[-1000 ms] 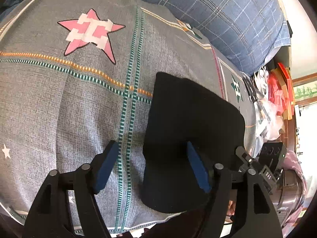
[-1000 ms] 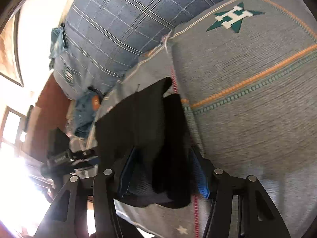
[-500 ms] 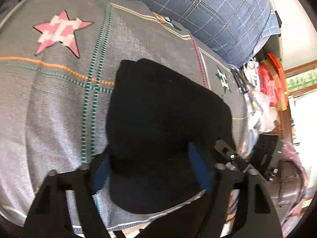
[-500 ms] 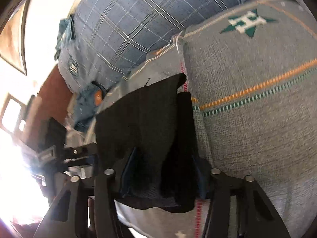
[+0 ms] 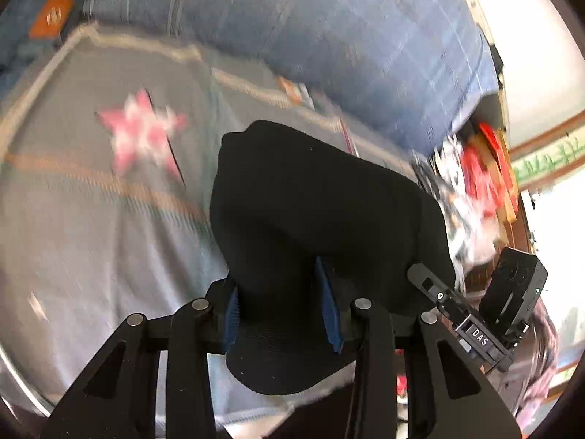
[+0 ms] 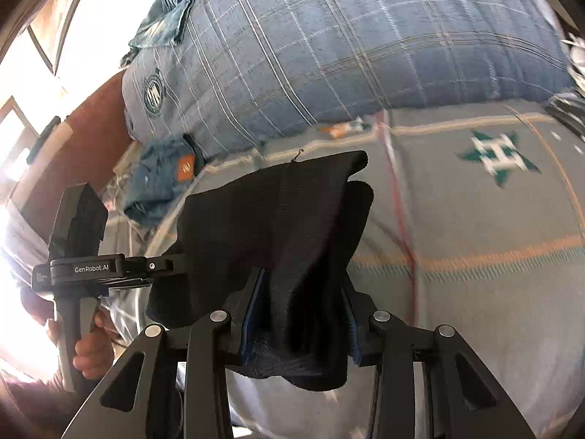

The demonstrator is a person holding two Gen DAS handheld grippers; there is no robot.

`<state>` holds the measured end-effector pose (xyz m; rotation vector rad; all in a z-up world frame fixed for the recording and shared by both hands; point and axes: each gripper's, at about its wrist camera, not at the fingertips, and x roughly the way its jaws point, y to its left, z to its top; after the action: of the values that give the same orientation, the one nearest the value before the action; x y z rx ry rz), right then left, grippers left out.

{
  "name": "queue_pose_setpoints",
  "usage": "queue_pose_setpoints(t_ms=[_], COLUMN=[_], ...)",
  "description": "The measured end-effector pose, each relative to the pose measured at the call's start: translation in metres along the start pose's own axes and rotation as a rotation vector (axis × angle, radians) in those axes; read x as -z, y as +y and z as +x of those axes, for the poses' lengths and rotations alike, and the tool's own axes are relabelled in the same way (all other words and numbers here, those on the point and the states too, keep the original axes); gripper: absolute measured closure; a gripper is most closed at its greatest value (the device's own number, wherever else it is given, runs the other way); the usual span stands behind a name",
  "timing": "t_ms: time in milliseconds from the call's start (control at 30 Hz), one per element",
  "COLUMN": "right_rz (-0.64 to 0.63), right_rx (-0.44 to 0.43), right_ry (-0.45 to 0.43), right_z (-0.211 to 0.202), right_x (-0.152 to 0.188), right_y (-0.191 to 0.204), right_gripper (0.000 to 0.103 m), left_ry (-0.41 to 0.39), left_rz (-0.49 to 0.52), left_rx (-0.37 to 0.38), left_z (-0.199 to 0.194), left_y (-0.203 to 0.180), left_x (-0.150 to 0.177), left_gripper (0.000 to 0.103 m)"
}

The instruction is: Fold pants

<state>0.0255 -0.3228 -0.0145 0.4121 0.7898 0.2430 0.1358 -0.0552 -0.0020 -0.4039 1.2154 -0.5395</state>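
Note:
The black pants [image 5: 314, 205] are folded into a thick bundle, held up off the grey bedspread [image 5: 91, 226]. My left gripper [image 5: 281, 300] is shut on the near edge of the bundle, blue pads pressing the cloth from both sides. My right gripper [image 6: 299, 311] is shut on the same black pants [image 6: 278, 219], whose layers hang over its jaws. The left gripper also shows at the left of the right wrist view [image 6: 84, 256], and the right gripper at the right of the left wrist view [image 5: 475, 314].
A blue plaid pillow [image 6: 347, 44] lies along the back of the bed. Folded blue jeans [image 6: 161, 179] sit at the bed's far left. Red and white clutter [image 5: 482, 179] stands beside the bed at the right. The bedspread has a pink star [image 5: 142, 135] and a green star [image 6: 497, 153].
My left gripper closed from wide open onto the pants' edge. Both grippers lifted the bundle off the bed, and the views swung fast, blurring the left wrist view.

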Motion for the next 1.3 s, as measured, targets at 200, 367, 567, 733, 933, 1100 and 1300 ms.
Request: queue_pose_setpoints(t_ms=[200,367,567,733,933,1100,1300], right_rz=[-0.001,0.031,0.008,-0.045,-0.120,-0.158,-0.180], right_rx=[-0.005,0.216,0.325,0.367,0.456,0.489,0.546], right_ry=[-0.052,0.047,-0.040,-0.112,-0.075,-0.083,-0.102], right_z=[0.056,0.129,0.107,0.074,0.065,0.054,0.040], right_x=[-0.077,-0.096,-0.082,-0.061,-0.027,-0.004,0.006], right_y=[0.018,0.003,0.014,0.031,0.046,0.054,0.061], right_gripper=[0.063,0.054,0.009,0.000,0.000,0.000,0.000], left_ry=[-0.086,-0.048,-0.186,-0.262,-0.240,-0.214,-0.301], left_rz=[0.022,0.031,0.048,0.052,0.042,-0.061,0.020], left_rx=[-0.145,-0.363,-0.432,-0.506,-0.557,-0.507,-0.638], left_z=[0.006,0.044,0.024,0.017,0.021,0.018,0.007], left_y=[0.011,0.036,0.039,0.029,0.038,0.057,0.042], left_x=[-0.076,-0.088,-0.062,-0.037,-0.003,0.017,0.031], left_gripper=[0.063,0.060,0.040,0.031,0.031,0.031,0.031])
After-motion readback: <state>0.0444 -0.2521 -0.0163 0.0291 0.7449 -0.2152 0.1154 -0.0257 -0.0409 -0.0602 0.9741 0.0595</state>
